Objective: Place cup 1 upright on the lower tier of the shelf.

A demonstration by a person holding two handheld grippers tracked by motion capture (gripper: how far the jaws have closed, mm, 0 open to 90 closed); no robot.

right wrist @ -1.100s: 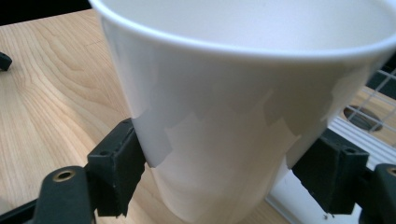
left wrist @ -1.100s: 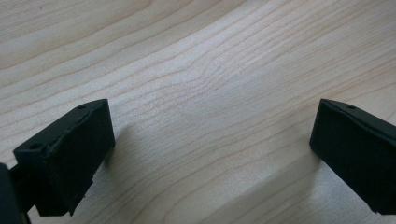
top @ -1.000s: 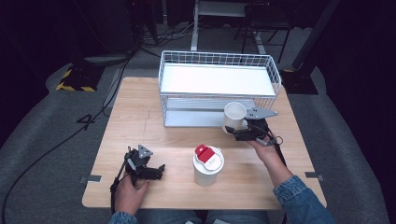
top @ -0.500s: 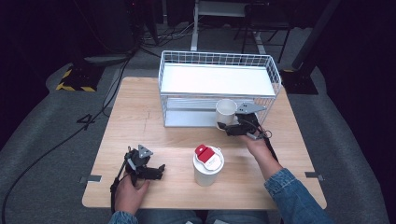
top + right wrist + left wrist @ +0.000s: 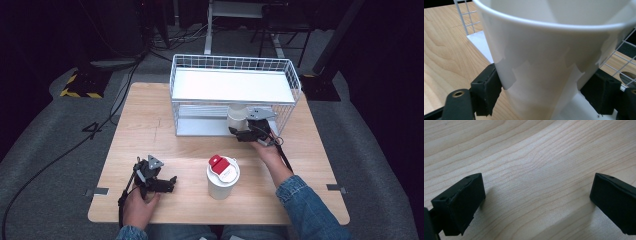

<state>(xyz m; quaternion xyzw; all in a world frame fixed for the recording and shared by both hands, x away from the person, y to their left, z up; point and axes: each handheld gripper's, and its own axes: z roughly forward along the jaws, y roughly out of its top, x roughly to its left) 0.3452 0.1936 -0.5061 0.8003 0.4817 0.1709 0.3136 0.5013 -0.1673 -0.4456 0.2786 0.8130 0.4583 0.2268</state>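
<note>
Gripping a white paper cup (image 5: 541,62) between the two black jaws of my right gripper (image 5: 239,131), at the open front of a white wire rack (image 5: 290,75).

My right jaws press on the cup's two sides, low on its wall, and it stands upright between them with its rim open to the top. In the high view I see the cup at the rack's lower shelf, under the white top shelf, toward the right end. My left gripper (image 5: 170,182) rests on the wooden table (image 5: 150,125) near the front left edge, its jaws spread wide with only bare wood between them. Between my two hands, near the front edge, stands a second white cup with a red and white lid (image 5: 223,176), well apart from both grippers.
</note>
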